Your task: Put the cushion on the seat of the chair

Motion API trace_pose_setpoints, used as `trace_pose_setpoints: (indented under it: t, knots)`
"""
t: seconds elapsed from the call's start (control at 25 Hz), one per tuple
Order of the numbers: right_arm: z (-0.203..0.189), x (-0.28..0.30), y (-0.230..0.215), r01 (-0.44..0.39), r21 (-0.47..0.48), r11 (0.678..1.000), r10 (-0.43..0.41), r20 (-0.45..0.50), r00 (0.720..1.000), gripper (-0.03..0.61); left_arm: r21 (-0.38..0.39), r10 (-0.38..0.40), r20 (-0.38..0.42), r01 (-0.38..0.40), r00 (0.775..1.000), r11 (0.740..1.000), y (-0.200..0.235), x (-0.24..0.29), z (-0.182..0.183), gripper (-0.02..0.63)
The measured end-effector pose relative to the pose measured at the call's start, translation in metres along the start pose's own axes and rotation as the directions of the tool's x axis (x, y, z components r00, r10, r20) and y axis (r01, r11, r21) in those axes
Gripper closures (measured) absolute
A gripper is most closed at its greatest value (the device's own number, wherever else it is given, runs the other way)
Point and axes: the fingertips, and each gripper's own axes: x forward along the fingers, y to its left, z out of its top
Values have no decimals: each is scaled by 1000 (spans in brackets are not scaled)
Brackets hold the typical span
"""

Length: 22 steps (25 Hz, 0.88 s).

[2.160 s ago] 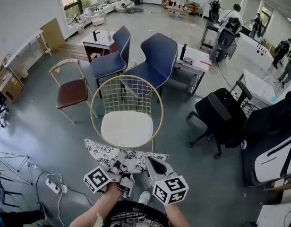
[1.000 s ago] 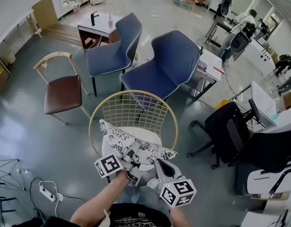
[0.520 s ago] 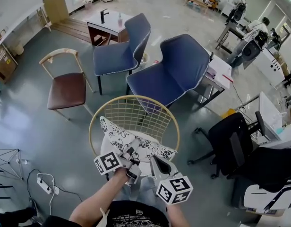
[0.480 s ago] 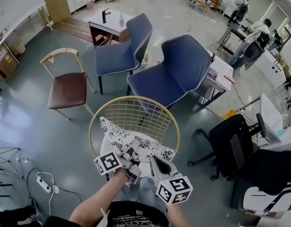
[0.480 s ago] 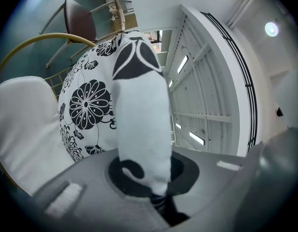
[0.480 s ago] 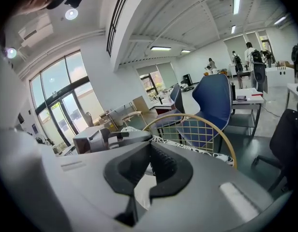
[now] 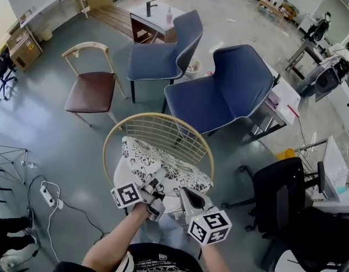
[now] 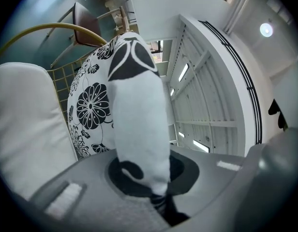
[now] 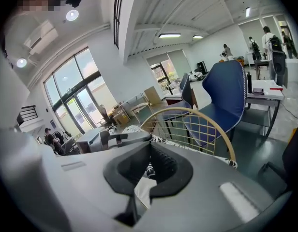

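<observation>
The black-and-white floral cushion (image 7: 170, 171) lies tilted over the white seat pad (image 7: 121, 175) of the gold wire chair (image 7: 110, 137), its far edge against the wire back. My left gripper (image 7: 158, 182) is shut on the cushion's near edge. In the left gripper view the cushion (image 8: 135, 110) rises out of my left gripper (image 8: 158, 199), with the seat pad (image 8: 28, 134) beside it. My right gripper (image 7: 184, 193) grips the near edge further right. In the right gripper view a fold of cushion cloth (image 9: 145, 190) sits pinched in my right gripper (image 9: 139, 197), before the wire back (image 9: 197, 124).
Two blue chairs (image 7: 166, 61) (image 7: 222, 92) stand behind the wire chair, and a wooden chair with a brown seat (image 7: 89, 89) at the left. A black office chair (image 7: 282, 191) is at the right. A power strip (image 7: 48, 188) and cable lie on the floor at left.
The cushion was held in front of the chair. It has since been carried over the seat, and it has sunk lower onto the pad over the last second. Both grippers keep their hold.
</observation>
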Motion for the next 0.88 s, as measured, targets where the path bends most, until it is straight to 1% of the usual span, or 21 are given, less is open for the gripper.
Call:
trace_pose_setpoints:
  t: [0.08, 0.2, 0.24, 0.36, 0.44, 0.48, 0.56, 0.6, 0.64, 0.76, 0.88]
  knots:
    - [-6, 2, -7, -21, -5, 1000, 20, -31, 999, 583, 30, 43, 5, -44, 999, 999, 20, -6, 1, 609]
    - [-17, 3, -13, -42, -8, 999, 41, -68, 997, 583, -6, 58, 32, -58, 998, 998, 32, -18, 0, 609]
    - [-20, 3, -13, -46, -7, 999, 46, -77, 996, 583, 1, 77, 33, -78, 996, 997, 39, -25, 0, 609]
    - [-31, 6, -9, -51, -4, 999, 50, -95, 994, 583, 32, 156, 12, -157, 988, 987, 64, -52, -3, 607]
    - [-37, 10, 0, -49, -2, 999, 49, -99, 994, 583, 25, 167, -11, -166, 986, 986, 73, -67, -6, 607]
    - [-40, 12, 6, -48, -3, 999, 47, -98, 994, 583, 43, 177, -27, -176, 984, 984, 79, -75, -5, 607]
    - [-48, 16, 18, -42, -6, 999, 42, -97, 994, 583, 127, 249, -67, -239, 966, 963, 98, -96, -3, 607]
    - [-53, 19, 23, -38, -7, 999, 37, -98, 995, 583, 138, 273, -84, -260, 958, 956, 106, -105, -4, 607]
    - [-59, 23, 28, -33, -6, 999, 32, -98, 995, 583, 124, 285, -97, -272, 954, 954, 112, -111, -5, 607]
    - [-78, 32, 41, -10, 9, 1000, 11, -99, 995, 583, 44, 287, -129, -283, 949, 958, 128, -126, -12, 606]
    - [-95, 37, 53, 13, 37, 999, -10, -87, 996, 583, 40, 308, -169, -306, 936, 951, 145, -141, -17, 606]
